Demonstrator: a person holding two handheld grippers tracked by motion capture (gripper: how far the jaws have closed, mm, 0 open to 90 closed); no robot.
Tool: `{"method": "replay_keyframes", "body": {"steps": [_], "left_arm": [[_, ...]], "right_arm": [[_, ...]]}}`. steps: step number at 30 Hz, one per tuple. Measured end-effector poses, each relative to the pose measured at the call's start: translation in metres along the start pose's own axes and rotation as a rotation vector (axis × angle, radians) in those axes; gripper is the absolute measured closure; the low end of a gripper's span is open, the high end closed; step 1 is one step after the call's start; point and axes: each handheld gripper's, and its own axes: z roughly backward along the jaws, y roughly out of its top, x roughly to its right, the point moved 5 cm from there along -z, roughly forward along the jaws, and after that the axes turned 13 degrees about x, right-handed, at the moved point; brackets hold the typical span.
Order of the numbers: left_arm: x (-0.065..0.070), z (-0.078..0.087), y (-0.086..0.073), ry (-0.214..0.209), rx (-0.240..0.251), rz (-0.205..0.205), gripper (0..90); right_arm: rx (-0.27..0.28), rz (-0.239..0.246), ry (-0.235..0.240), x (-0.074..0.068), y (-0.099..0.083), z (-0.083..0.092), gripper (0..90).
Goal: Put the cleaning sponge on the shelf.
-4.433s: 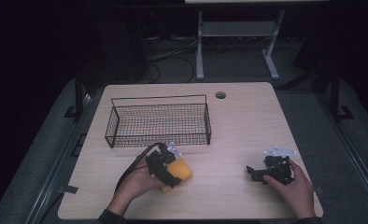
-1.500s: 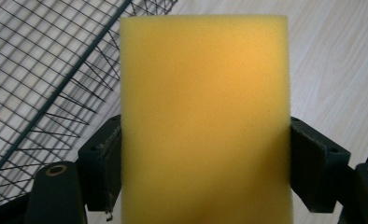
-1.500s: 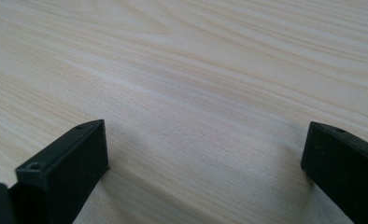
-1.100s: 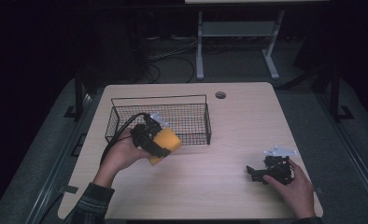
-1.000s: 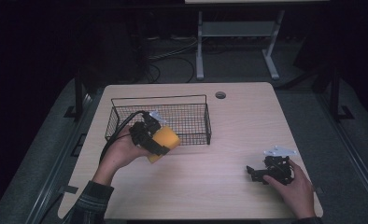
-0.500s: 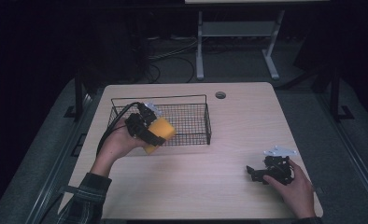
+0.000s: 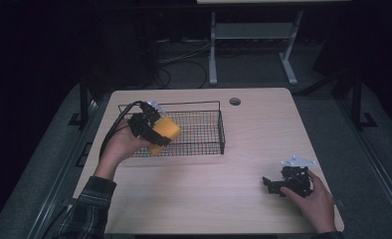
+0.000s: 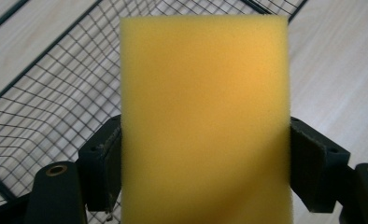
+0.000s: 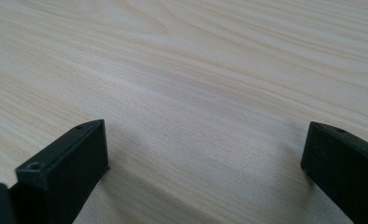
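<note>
Yellow foam, a rectangular sponge [image 8: 204,121], sits clamped between the jaws of my left gripper [image 7: 151,130], one black pad pressed against each of its long sides in the left gripper view. From the high view I see the sponge [image 7: 164,133] held in the air over the left part of the black wire basket [image 7: 204,144], at about 10 o'clock on the light wooden table [image 7: 244,129]. The mesh floor and rim of the basket [image 8: 42,93] lie behind the sponge in the left gripper view. My left hand [image 7: 119,147] grips the tool from the near side, a plaid sleeve [image 7: 87,209] trailing toward 7 o'clock and a black cable looping off the gripper. At about 4 o'clock my right gripper [image 7: 286,181] rests low on the table under my right hand [image 7: 316,201], well apart from the basket. Its jaws stand wide with bare wood grain [image 9: 196,93] between them.
</note>
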Motion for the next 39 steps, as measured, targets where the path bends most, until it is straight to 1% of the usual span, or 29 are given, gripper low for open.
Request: {"method": "replay_keyframes", "body": {"steps": [2,7,10,15,19,23,33,35,39], "left_arm": [[-0.005,0.0,0.0,0.01,0.004,0.0,23.3],[-0.016,0.0,0.001,0.03,0.009,0.02,23.3],[-0.023,0.0,0.0,0.045,0.022,0.04,23.3],[-0.037,0.001,-0.003,0.078,0.023,0.064,23.3],[-0.049,0.001,-0.007,0.104,0.028,0.096,23.3],[-0.058,0.0,-0.011,0.128,0.022,0.115,23.3],[-0.078,-0.003,-0.019,0.166,0.014,0.167,23.3],[-0.082,-0.005,-0.02,0.178,0.015,0.179,23.3],[-0.088,-0.008,-0.024,0.184,0.011,0.199,23.3]], "right_arm": [[0.0,0.0,0.0,0.0,0.0,0.0,0.0],[0.0,-0.002,-0.001,0.0,0.0,0.0,0.0],[0.0,-0.002,-0.001,0.0,0.0,0.0,0.0],[0.0,-0.002,0.0,0.0,0.0,0.0,0.0],[0.0,-0.003,-0.001,0.0,0.0,0.0,0.0],[0.0,-0.002,0.0,0.0,0.0,0.0,0.0],[0.0,-0.002,0.0,0.0,0.0,0.0,0.0],[0.0,-0.001,0.0,0.0,0.0,0.0,0.0],[0.0,-0.002,-0.001,0.0,0.0,0.0,0.0]]}}
